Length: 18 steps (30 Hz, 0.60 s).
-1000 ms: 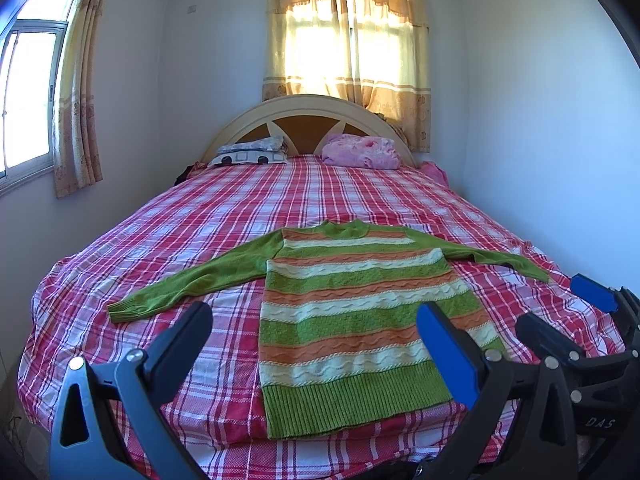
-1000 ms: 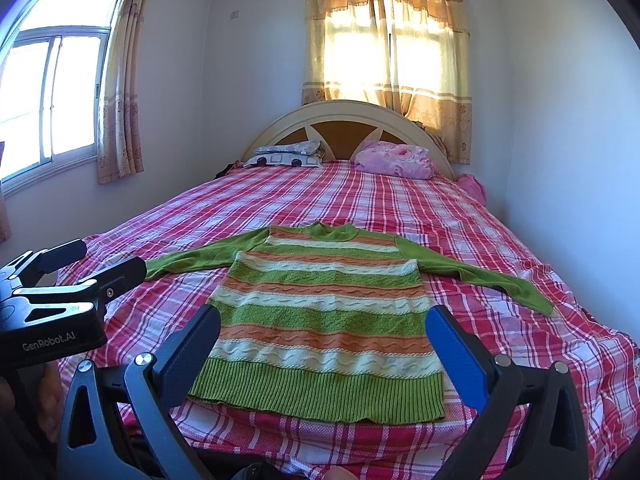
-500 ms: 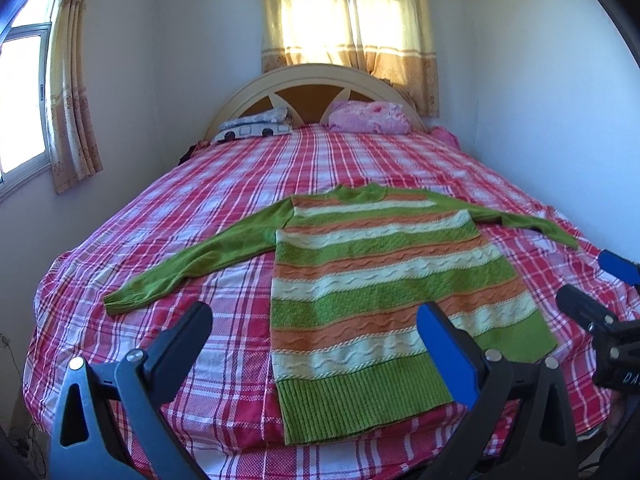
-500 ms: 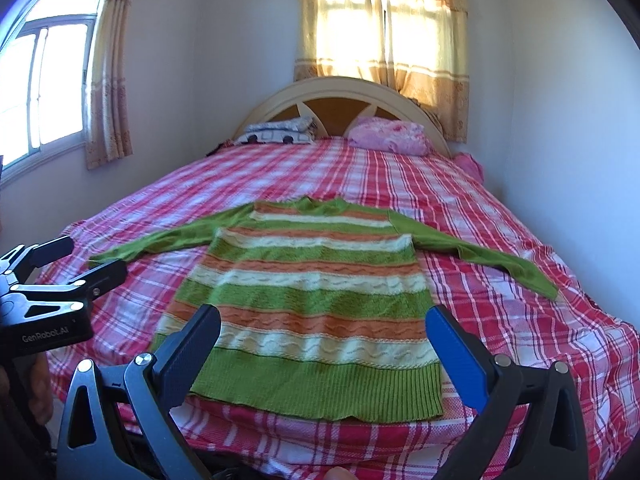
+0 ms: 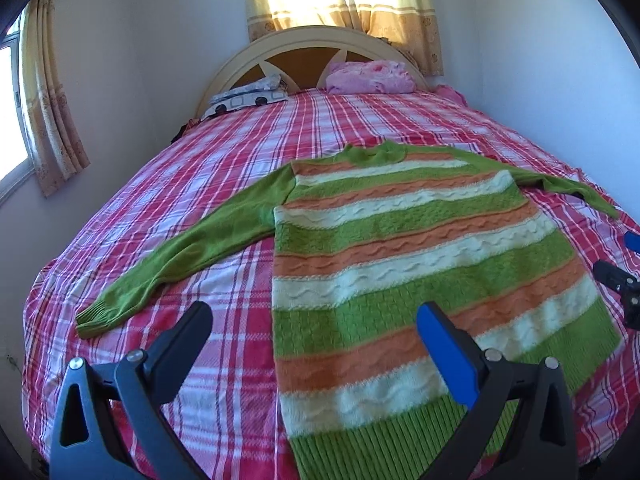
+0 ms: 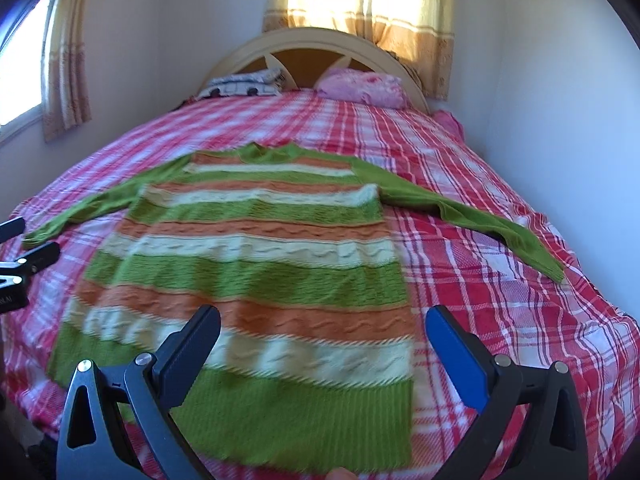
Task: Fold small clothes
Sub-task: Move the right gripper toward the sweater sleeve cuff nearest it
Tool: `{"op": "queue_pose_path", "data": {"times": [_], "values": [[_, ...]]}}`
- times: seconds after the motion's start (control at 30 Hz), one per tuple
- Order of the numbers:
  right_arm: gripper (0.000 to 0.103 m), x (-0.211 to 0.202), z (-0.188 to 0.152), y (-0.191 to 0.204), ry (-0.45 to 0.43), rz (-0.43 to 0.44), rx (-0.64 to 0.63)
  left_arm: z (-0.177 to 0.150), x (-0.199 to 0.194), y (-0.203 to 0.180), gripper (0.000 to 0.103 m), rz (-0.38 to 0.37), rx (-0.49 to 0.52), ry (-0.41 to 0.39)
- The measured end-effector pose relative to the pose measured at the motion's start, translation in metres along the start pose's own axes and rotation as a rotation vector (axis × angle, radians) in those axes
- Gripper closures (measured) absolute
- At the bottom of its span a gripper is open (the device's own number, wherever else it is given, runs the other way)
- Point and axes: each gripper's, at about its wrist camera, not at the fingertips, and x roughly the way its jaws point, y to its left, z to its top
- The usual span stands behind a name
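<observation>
One sweater (image 5: pixel 404 264), two pillows (image 5: pixel 368 77)

Left gripper (image 5: pixel 314 336), right gripper (image 6: pixel 324 334): jaws apart.

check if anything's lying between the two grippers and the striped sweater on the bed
Nothing visible does. The sweater lies flat on the plaid bedspread, sleeves spread, nothing on it. The left gripper and right gripper are both open above its hem end. The pillows sit far off by the headboard.

The green, orange and cream striped knit sweater (image 6: pixel 256 280) blurs toward nine o'clock; its ribbed hem hides behind both grippers.
</observation>
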Motion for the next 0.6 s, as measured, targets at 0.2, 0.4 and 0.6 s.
{"op": "queue_pose_path", "data": {"times": [0.2, 0.4, 0.6], "values": [[0.001, 0.035, 0.014, -0.029, 0.033, -0.028, 0.024, 0.018, 0.03, -0.002, 0.0, 0.018, 0.001, 0.001], [0.001, 0.07, 0.027, -0.074, 0.058, -0.033, 0.1, 0.037, 0.066, -0.001, 0.0, 0.039, -0.008, -0.014], [0.001, 0.096, 0.034, -0.137, 0.061, -0.03, 0.232, 0.055, 0.107, 0.002, 0.0, 0.07, -0.03, -0.028]]}}
